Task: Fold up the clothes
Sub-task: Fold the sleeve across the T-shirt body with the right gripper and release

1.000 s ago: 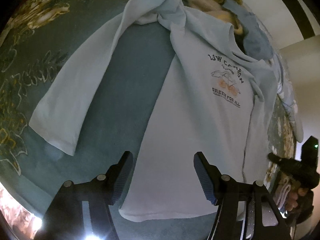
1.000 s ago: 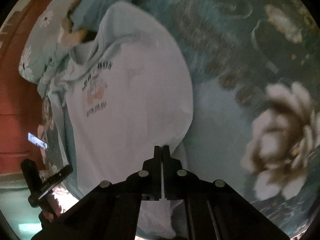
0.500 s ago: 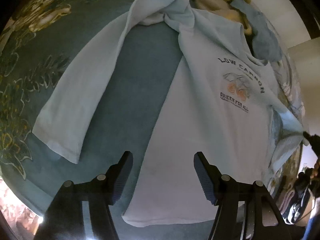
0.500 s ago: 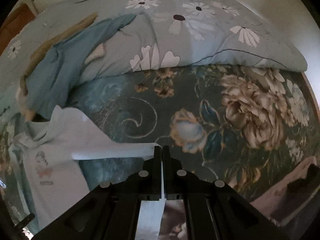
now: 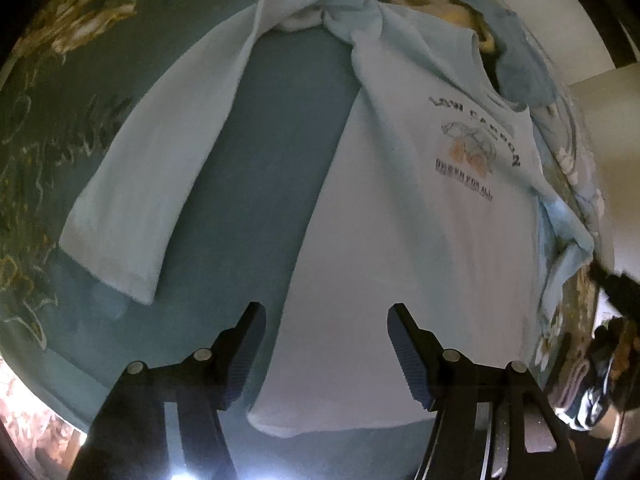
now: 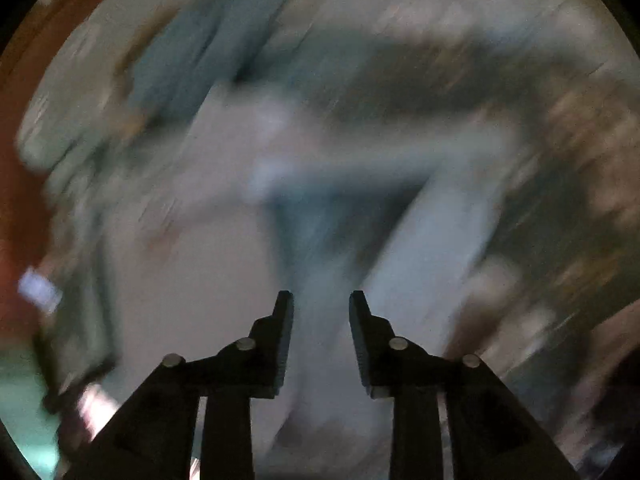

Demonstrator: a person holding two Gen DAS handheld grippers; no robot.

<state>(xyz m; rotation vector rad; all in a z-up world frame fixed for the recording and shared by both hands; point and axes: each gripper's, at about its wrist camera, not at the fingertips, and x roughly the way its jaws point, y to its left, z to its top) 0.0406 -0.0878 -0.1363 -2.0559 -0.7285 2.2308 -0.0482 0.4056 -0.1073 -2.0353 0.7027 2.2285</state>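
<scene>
Pale-blue sweatshirt [image 5: 400, 240] — flat, print up, on teal floral bed [image 5: 260, 160] | one sleeve [image 5: 160, 168] spread aside | left gripper [image 5: 326, 350] fingers wide apart above hem | right gripper [image 6: 321, 340] fingers apart — view blurred

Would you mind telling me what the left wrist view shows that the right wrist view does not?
Only the left wrist view shows the pale shirt's chest print, its spread sleeve and the left tongs, open above the hem. Only the right wrist view shows the right tongs, open, holding nothing. Both share pale fabric on the dark floral bedspread, though the right view is badly blurred.
</scene>
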